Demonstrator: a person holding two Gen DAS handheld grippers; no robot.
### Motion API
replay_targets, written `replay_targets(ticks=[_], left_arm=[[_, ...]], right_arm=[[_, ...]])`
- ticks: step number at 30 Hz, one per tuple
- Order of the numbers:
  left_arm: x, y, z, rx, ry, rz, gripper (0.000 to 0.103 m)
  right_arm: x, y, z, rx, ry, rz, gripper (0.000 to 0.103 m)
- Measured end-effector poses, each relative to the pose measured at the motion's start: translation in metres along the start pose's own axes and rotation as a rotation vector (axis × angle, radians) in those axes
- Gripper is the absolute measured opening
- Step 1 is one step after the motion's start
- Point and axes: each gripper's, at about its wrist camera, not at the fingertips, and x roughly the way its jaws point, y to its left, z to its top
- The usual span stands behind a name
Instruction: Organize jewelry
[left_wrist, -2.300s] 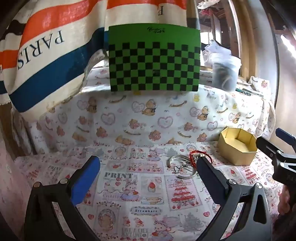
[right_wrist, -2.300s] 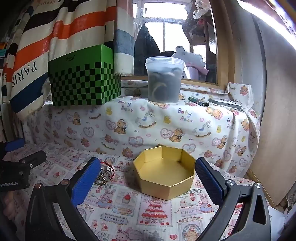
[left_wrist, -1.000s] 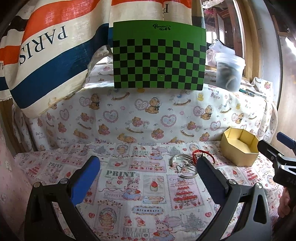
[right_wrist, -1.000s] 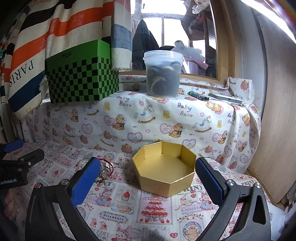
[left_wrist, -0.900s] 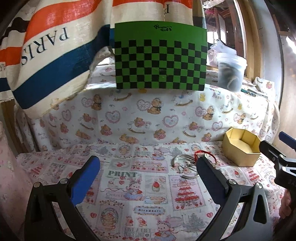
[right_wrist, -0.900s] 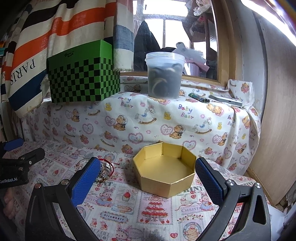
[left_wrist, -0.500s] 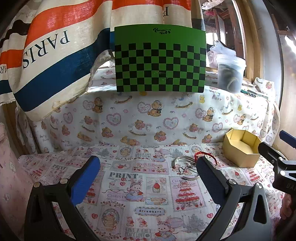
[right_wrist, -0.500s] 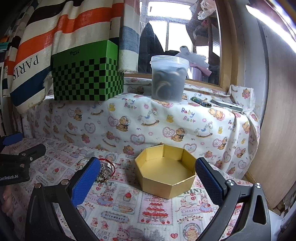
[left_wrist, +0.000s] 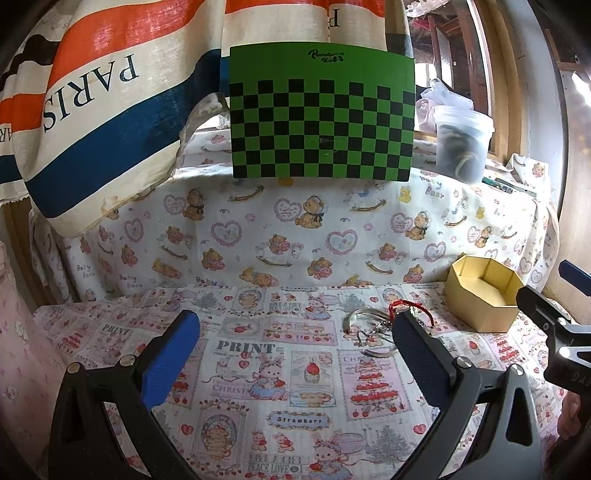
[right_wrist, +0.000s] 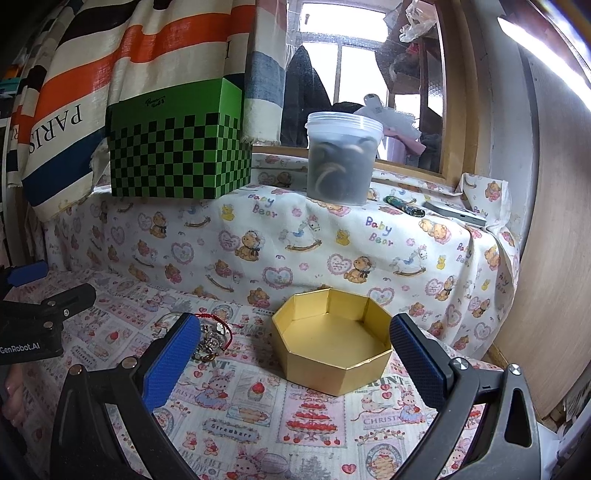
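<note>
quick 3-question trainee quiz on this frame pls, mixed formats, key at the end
1. True or false: the gold octagonal box already holds jewelry.
2. Multiple choice: the jewelry pile with the red cord lies A) inside the box, B) on the printed cloth to the left of the box as both cameras see it, C) on the upper ledge beside the plastic tub.
3. Fill in: both the left hand-held gripper and the right hand-held gripper have their jaws ____ and hold nothing.

Key: 1 false, the box looks empty; 2 B; 3 open.
</note>
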Motion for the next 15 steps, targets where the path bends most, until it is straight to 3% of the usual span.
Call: replay_targets(ticks=[15], left_arm=[[0.005,0.012,0.0,-0.059,0.027,-0.009,0.103]], right_arm=[[0.002,0.0,-0.002,0.008,0.008,0.011,0.103]])
